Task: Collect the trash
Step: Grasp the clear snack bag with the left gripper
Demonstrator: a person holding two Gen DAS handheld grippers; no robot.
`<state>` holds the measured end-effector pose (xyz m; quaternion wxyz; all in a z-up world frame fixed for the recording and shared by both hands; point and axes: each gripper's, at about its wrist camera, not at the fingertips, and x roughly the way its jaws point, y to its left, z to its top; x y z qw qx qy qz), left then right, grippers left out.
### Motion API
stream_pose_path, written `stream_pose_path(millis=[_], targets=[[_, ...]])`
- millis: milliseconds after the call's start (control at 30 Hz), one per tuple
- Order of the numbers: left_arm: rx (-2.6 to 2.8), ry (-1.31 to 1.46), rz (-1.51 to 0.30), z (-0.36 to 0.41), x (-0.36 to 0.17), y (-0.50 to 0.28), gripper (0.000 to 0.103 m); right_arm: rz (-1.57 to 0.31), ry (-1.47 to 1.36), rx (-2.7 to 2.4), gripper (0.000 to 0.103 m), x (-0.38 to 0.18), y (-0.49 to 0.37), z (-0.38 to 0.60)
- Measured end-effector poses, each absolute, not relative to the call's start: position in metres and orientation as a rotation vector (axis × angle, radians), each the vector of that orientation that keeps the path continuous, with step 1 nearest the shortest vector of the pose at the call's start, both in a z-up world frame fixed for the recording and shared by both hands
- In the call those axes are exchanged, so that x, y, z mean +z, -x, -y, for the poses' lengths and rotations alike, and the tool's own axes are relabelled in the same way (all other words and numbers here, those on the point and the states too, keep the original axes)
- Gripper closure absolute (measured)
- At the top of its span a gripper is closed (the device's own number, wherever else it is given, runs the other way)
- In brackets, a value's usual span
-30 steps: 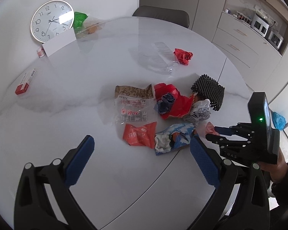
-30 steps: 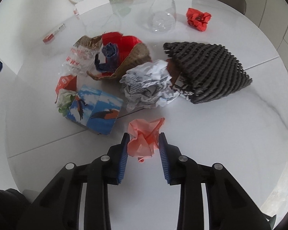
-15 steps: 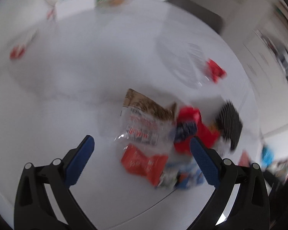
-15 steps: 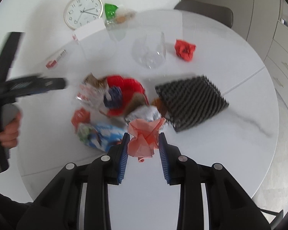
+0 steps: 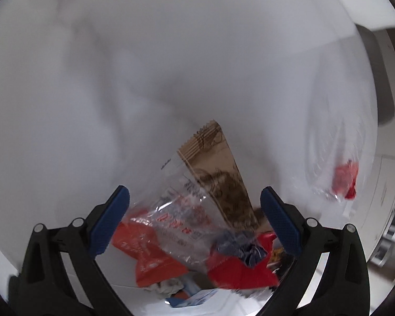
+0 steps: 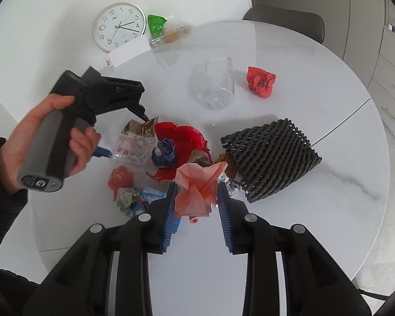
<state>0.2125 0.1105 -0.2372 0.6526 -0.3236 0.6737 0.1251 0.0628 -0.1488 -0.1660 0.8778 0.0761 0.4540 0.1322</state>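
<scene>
My right gripper (image 6: 196, 197) is shut on a crumpled pink paper (image 6: 197, 187) and holds it above the white round table (image 6: 289, 237). My left gripper (image 5: 194, 210) is open, its jaws on either side of a clear plastic wrapper (image 5: 181, 210) and a brown wrapper (image 5: 218, 173); it also shows in the right wrist view (image 6: 123, 129), over the same wrappers (image 6: 134, 144). Around them lie an orange packet (image 5: 147, 252), red paper with a blue crumple (image 6: 179, 142), a black foam net (image 6: 271, 158), a red paper ball (image 6: 260, 81) and a clear bottle (image 6: 216, 84).
A wall clock (image 6: 118, 29), a white card (image 6: 129, 51) and a green-topped bag (image 6: 166, 29) stand at the table's far edge. A grey chair (image 6: 284, 21) is behind the table. Cabinets (image 6: 392, 52) line the right wall.
My right gripper has lifted the pink paper off the table. My left gripper has swung in low over the clear and brown wrappers, still open.
</scene>
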Motion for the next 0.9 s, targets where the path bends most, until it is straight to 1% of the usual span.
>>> stream_pose_path(millis=[67,100,133,267,333,567,733,900], targets=[[0.307,0.764,-1.537,-0.109,-0.244,-0.21,0.011,-0.948,-0.165,0.278,0.072,-0.168,-0.063,0.154],[0.316,0.772,-1.538,-0.109,-0.247,-0.209,0.015,-0.948,-0.169,0.277,0.072,-0.168,-0.063,0.156],[0.329,0.773,-1.533,-0.108,-0.248,-0.208,0.018,-0.947,-0.173,0.275,0.072,-0.169,-0.063,0.158],[0.324,0.761,-1.514,-0.103,-0.246,-0.206,0.023,-0.943,-0.189,0.268,0.072,-0.17,-0.063,0.171],[0.309,0.759,-1.503,-0.102,-0.245,-0.204,0.028,-0.939,-0.194,0.263,0.072,-0.17,-0.063,0.177],[0.23,0.716,-1.473,-0.1,-0.239,-0.197,0.039,-0.935,-0.209,0.242,0.072,-0.173,-0.064,0.196],[0.143,0.697,-1.453,-0.099,-0.228,-0.203,0.06,-0.936,-0.217,0.231,0.072,-0.175,-0.063,0.201],[0.082,0.683,-1.46,-0.108,-0.227,-0.204,0.067,-0.934,-0.213,0.227,0.072,-0.173,-0.062,0.197]])
